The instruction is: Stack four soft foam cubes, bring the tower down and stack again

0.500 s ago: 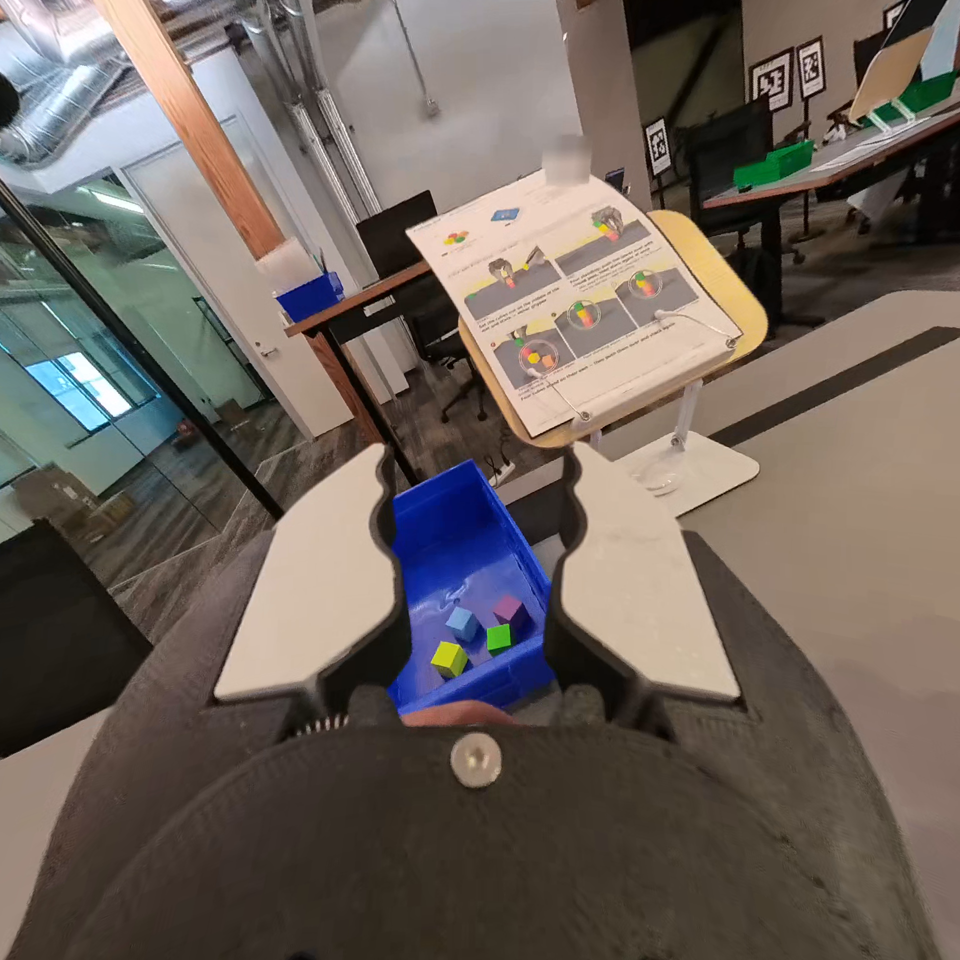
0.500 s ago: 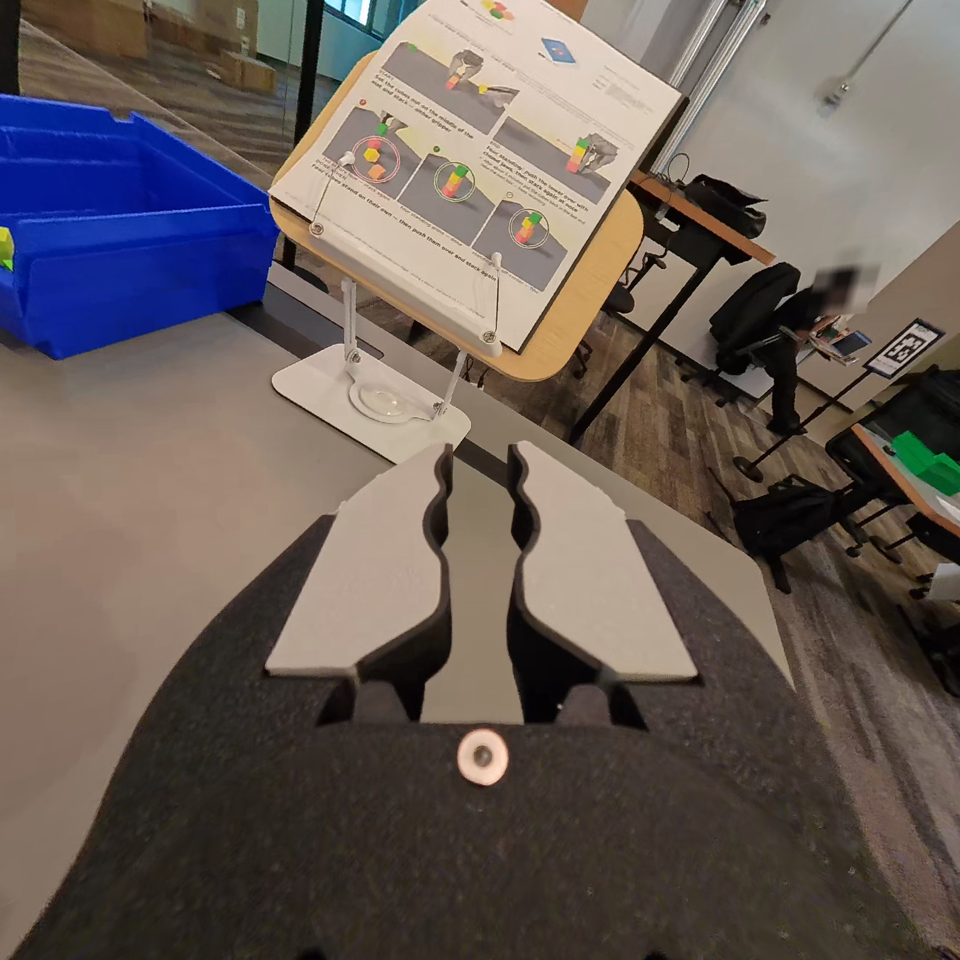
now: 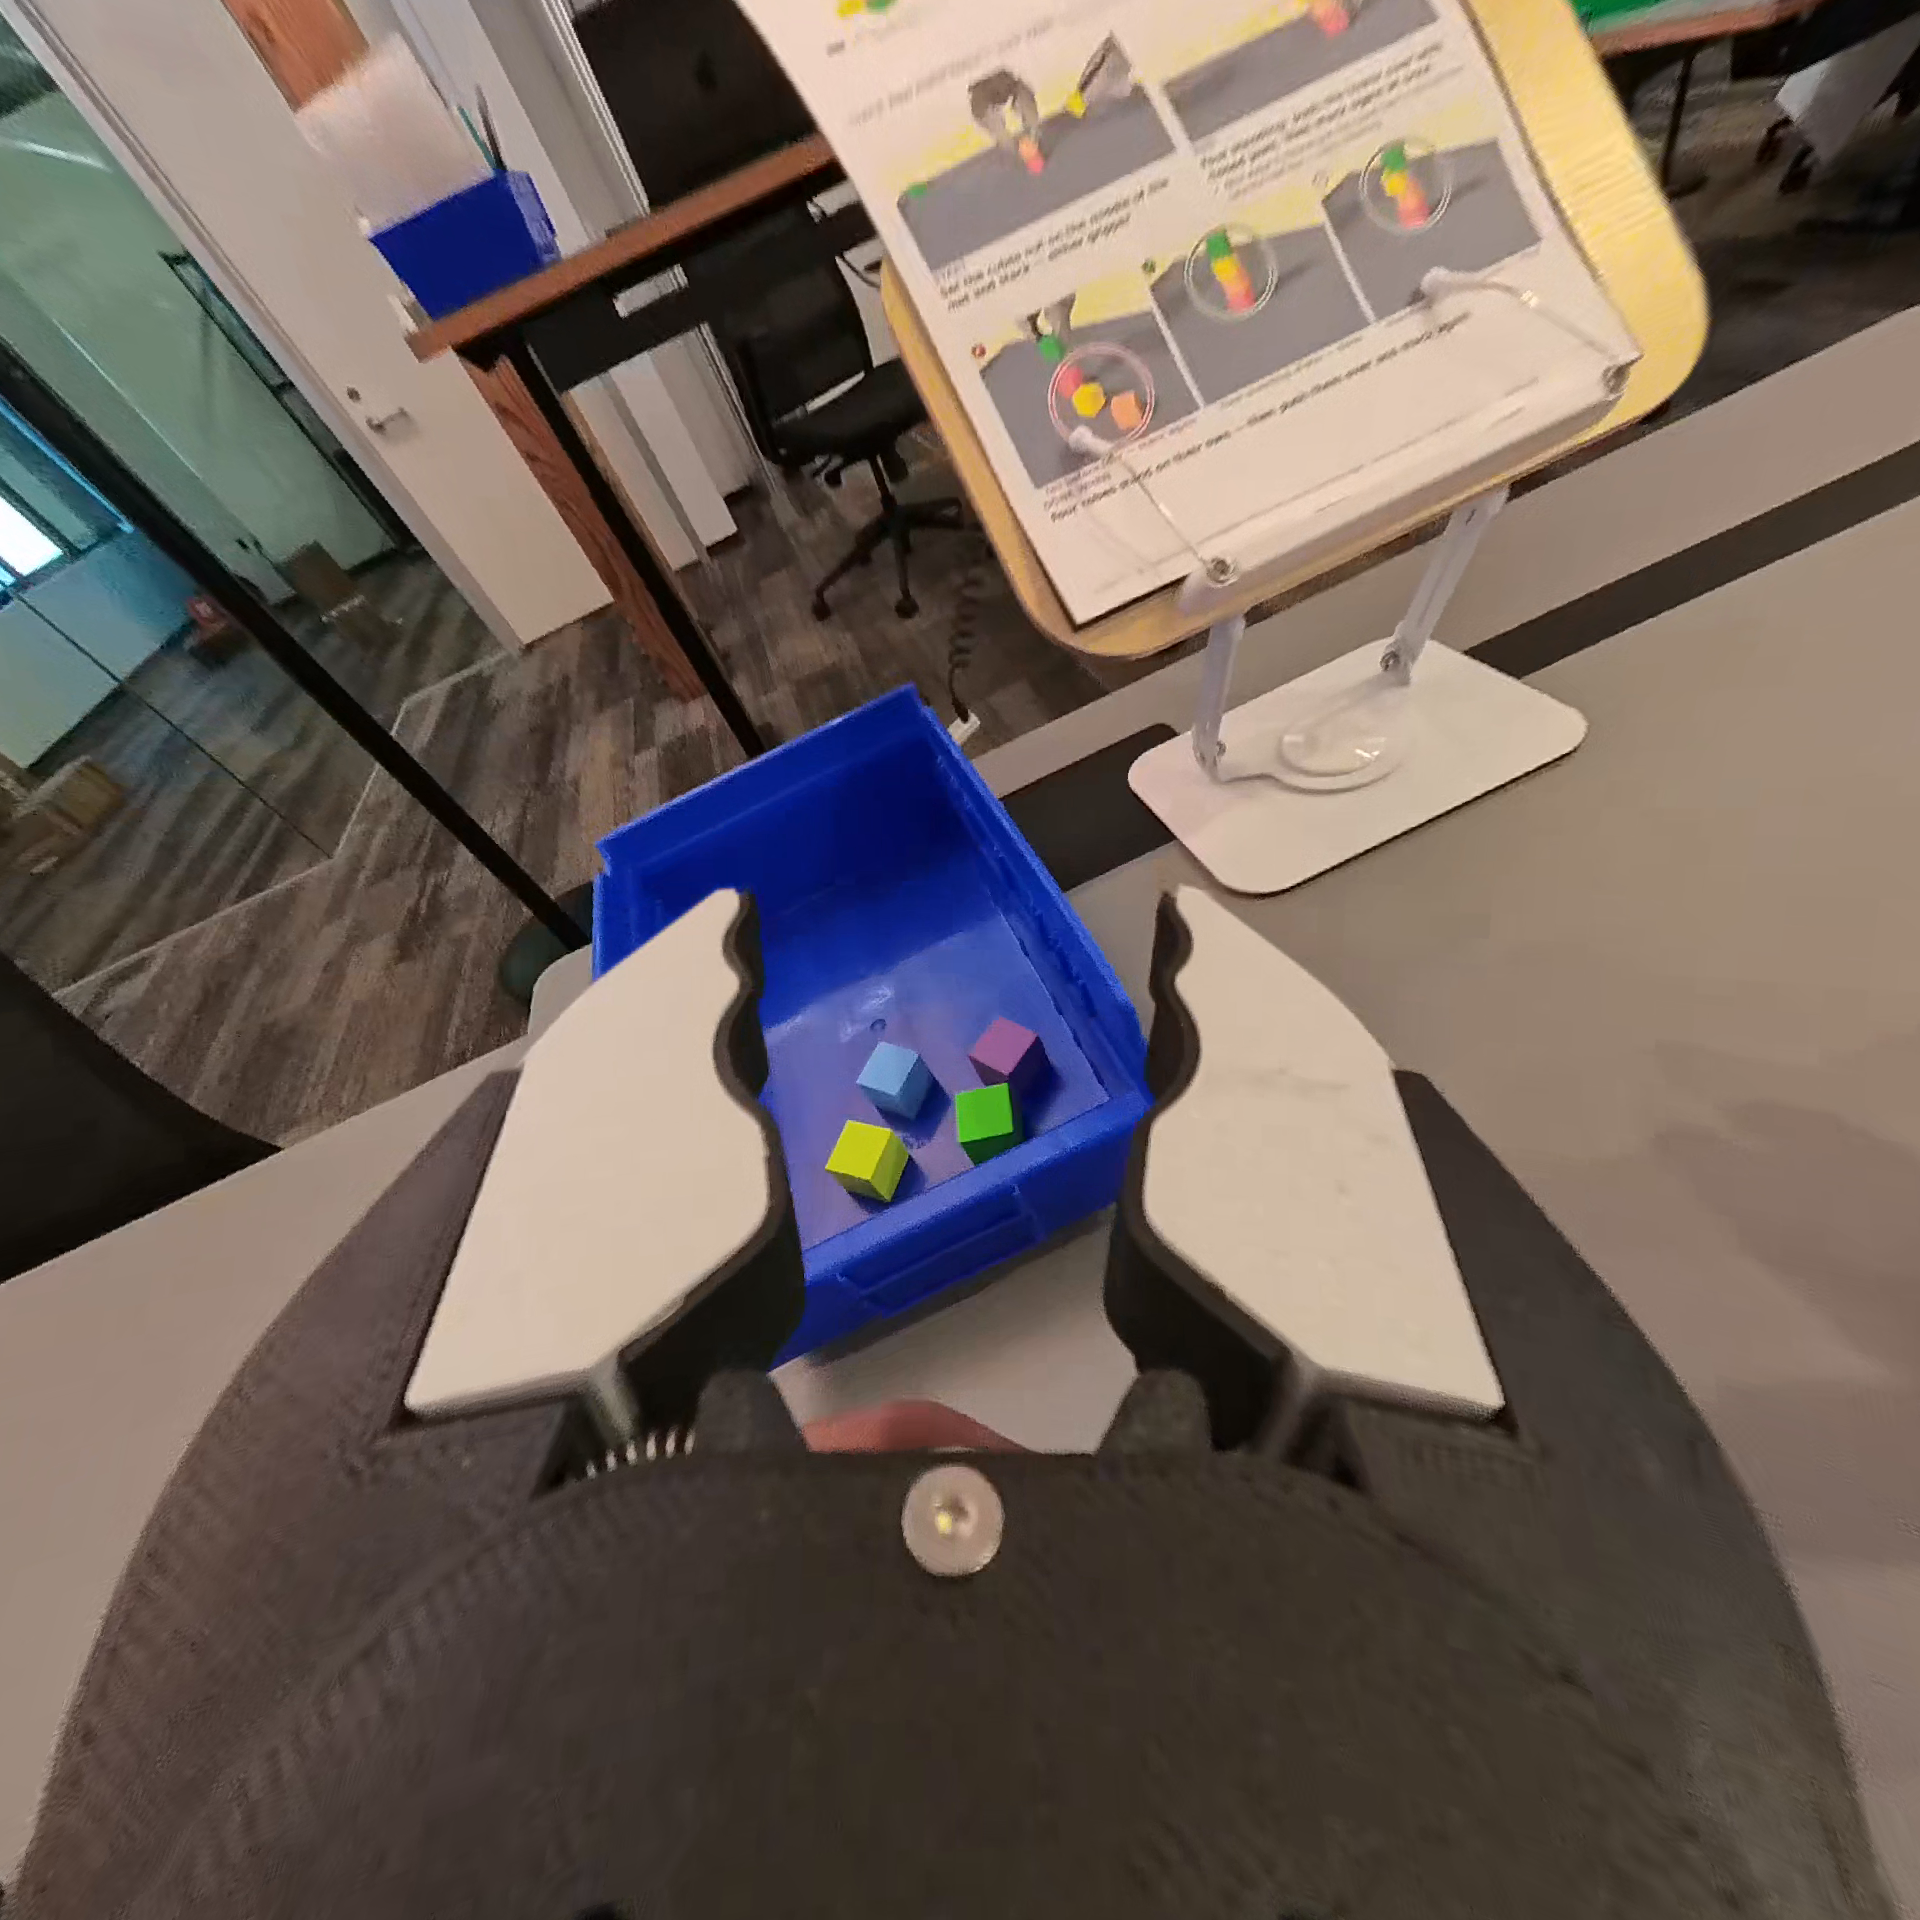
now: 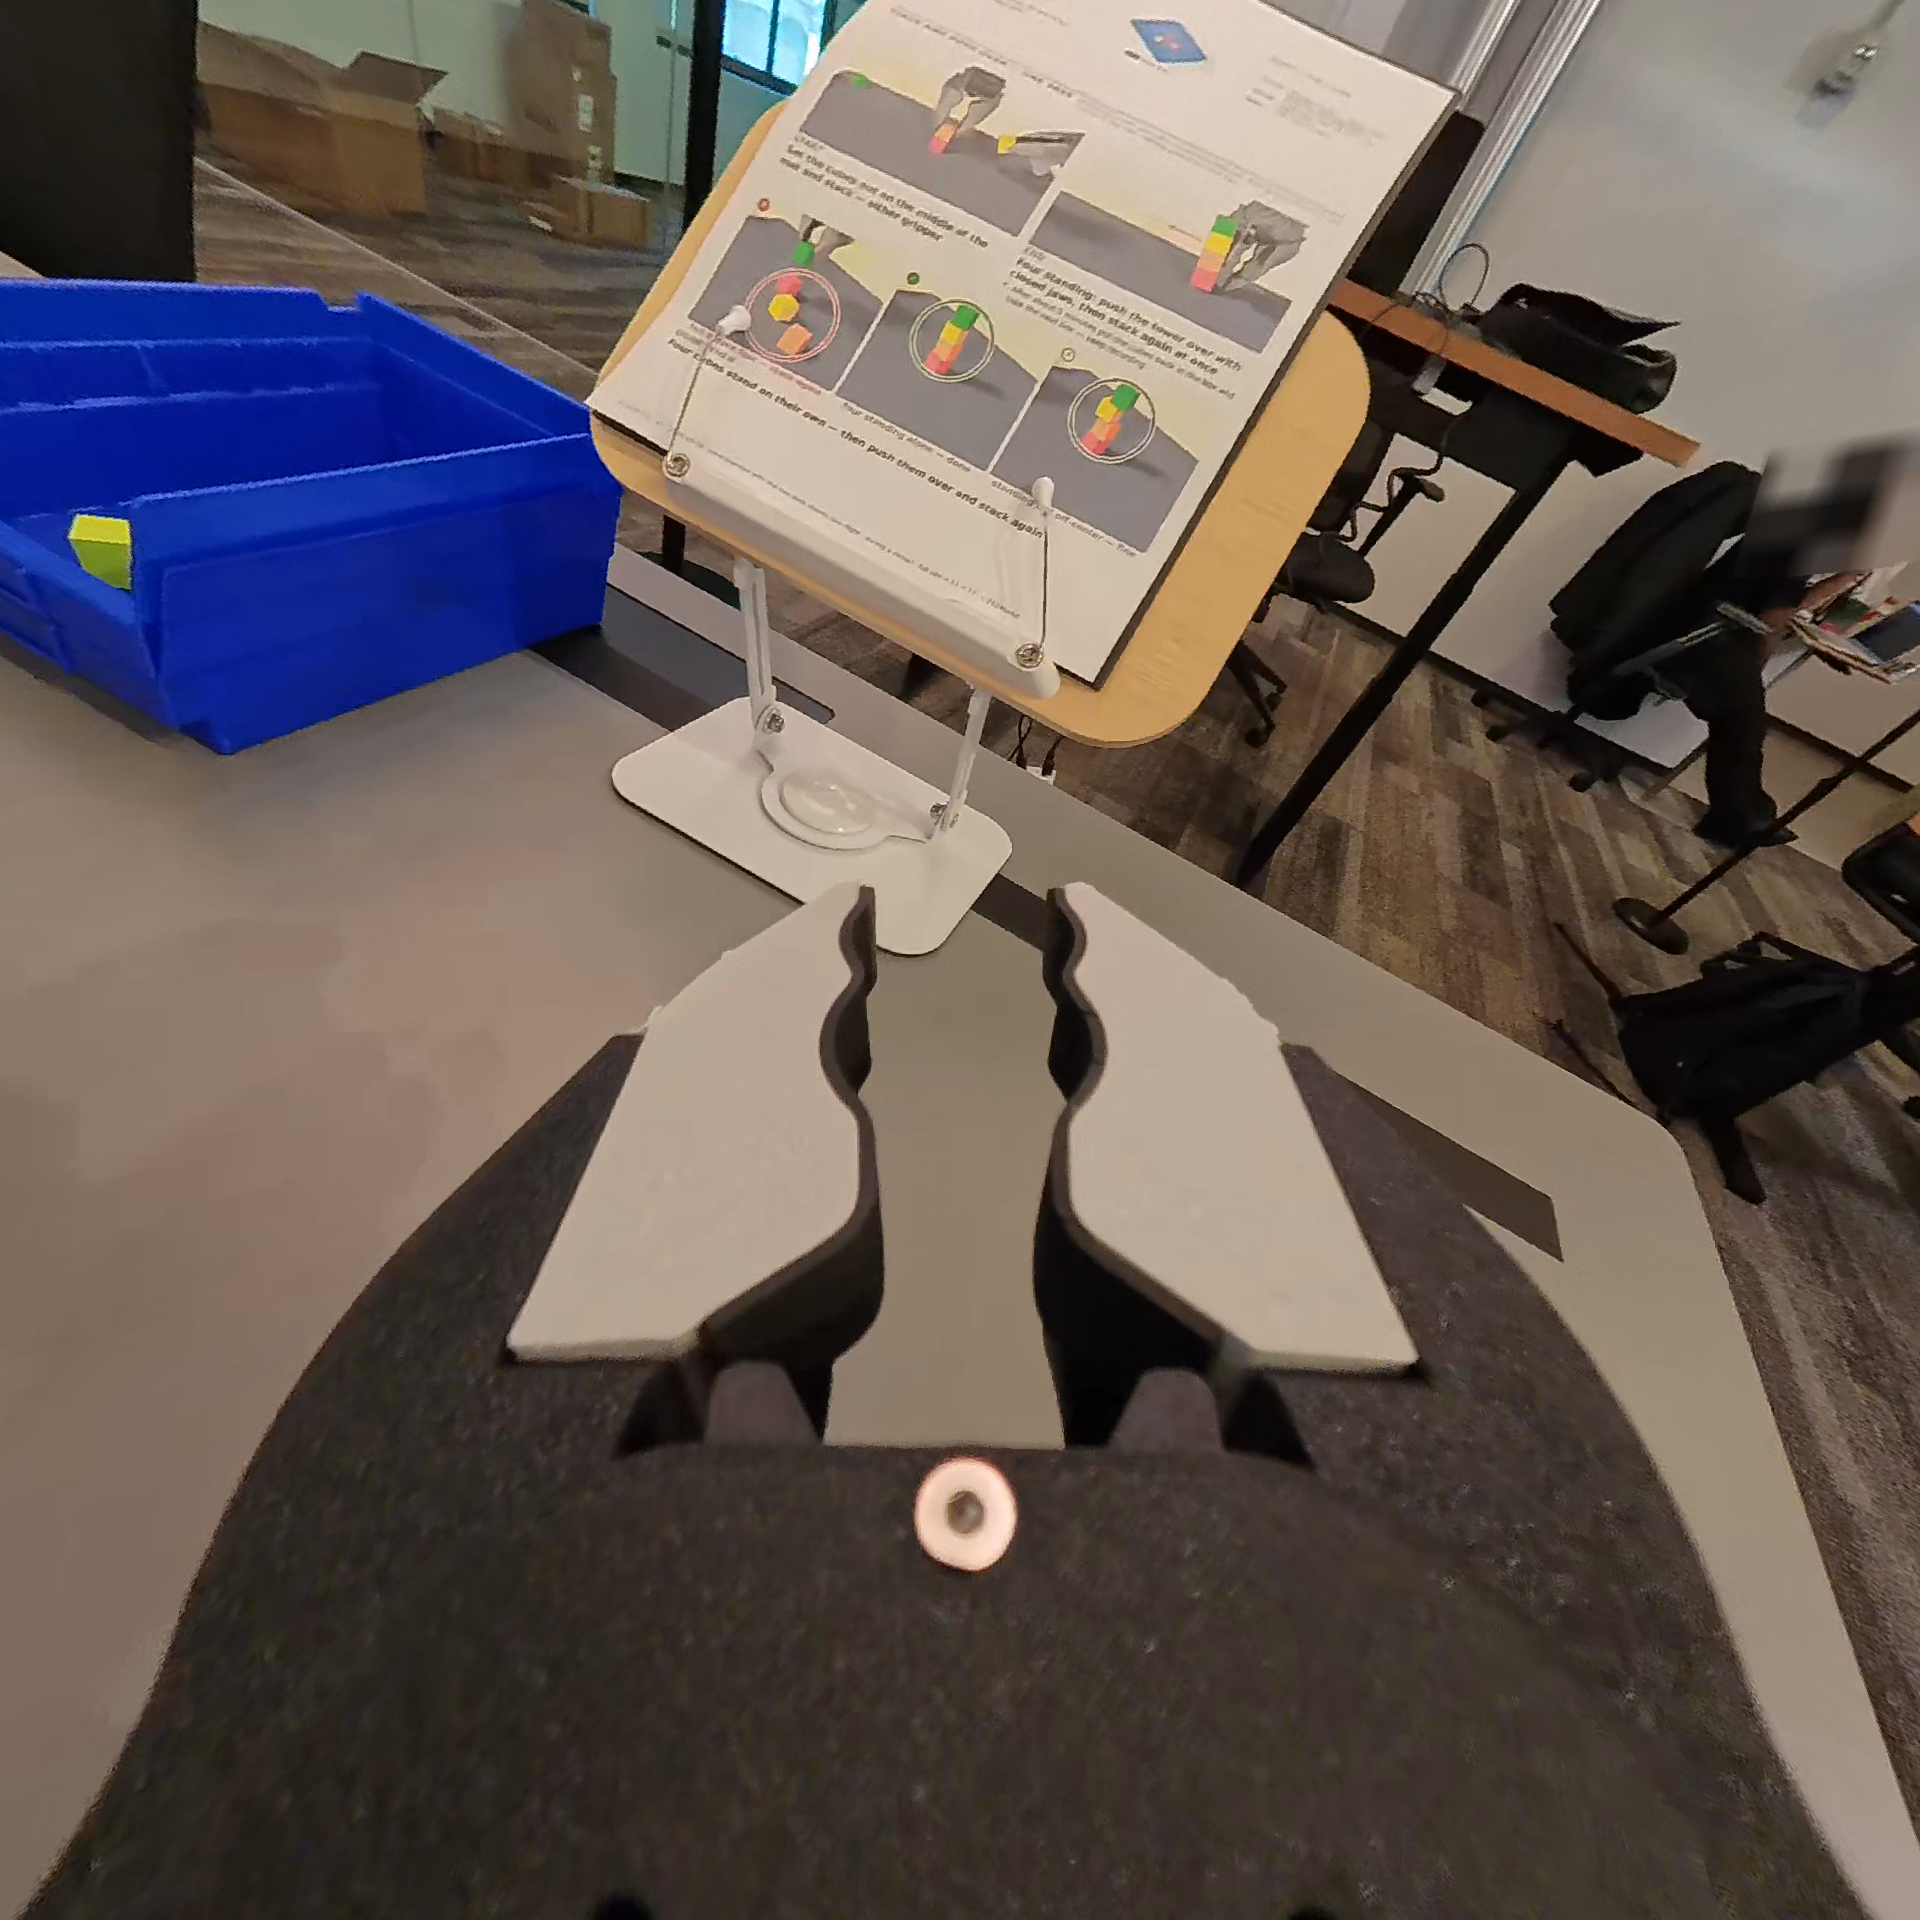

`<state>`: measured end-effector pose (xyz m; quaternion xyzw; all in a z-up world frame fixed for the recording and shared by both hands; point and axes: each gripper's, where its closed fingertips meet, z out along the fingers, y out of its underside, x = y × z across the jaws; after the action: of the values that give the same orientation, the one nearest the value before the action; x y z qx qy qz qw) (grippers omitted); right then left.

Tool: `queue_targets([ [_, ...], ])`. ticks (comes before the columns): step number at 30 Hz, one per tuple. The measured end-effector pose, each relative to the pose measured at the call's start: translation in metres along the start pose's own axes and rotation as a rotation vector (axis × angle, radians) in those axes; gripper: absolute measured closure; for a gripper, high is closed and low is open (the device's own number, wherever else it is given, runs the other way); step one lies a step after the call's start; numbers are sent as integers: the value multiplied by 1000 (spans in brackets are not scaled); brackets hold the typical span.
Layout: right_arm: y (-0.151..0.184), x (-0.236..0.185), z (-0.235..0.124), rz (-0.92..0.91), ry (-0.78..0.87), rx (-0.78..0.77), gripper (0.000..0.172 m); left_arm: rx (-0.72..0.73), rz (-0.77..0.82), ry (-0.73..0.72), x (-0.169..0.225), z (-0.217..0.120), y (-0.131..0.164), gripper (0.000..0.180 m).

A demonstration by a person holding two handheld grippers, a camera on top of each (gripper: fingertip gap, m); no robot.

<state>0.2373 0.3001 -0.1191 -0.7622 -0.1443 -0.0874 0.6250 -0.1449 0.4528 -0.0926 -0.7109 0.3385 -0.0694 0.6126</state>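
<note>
**Cubes in bin, left gripper lined up over them**

Left wrist view: left gripper w/ fingers spread wide, nothing between the pads. Blue bin at the tabletop's far-left corner, straight ahead and below the fingertips. Four foam cubes loose on its floor at the near end: light blue cube, purple cube, green cube, yellow cube. All apart from the pads, framed in the gap. Cubes lie forward and down from this gripper; bin's long axis runs roughly along the fingers, away toward the far edge. Document stand w/ instruction sheet at the far edge, right of the bin.

Right wrist view: right gripper w/ fingers partly apart, only bare grey tabletop seen between them. Bin off to the far left, well apart; one yellow cube corner peeking over its wall. Stand dead ahead.

Judgement: no stacking begun yet; left gripper nearer, so first pick prob. its job: drop into the bin, close on one cube.
</note>
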Motion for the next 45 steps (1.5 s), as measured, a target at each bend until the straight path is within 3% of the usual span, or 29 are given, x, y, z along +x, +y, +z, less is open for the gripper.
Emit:
queue_targets([
  [9, 5, -1, 7, 33, -45, -5, 141, -79, 79, -11, -16, 45, 19, 104],
  [19, 12, -6, 13, 44, -88, -12, 141, -468, 115, 90, -43, 127, 88, 96],
  [24, 14, -9, 16, 48, -102, -18, 141, -646, 185, 186, -42, 152, 128, 105],
  [34, 21, -13, 21, 48, -120, -38, 141, -913, 411, 288, -50, 174, 179, 117],
  [40, 24, -14, 22, 49, -126, -46, 141, -984, 403, 338, -45, 179, 197, 120],
  [45, 26, -15, 23, 51, -129, -51, 142, -1037, 381, 360, -44, 180, 211, 135],
])
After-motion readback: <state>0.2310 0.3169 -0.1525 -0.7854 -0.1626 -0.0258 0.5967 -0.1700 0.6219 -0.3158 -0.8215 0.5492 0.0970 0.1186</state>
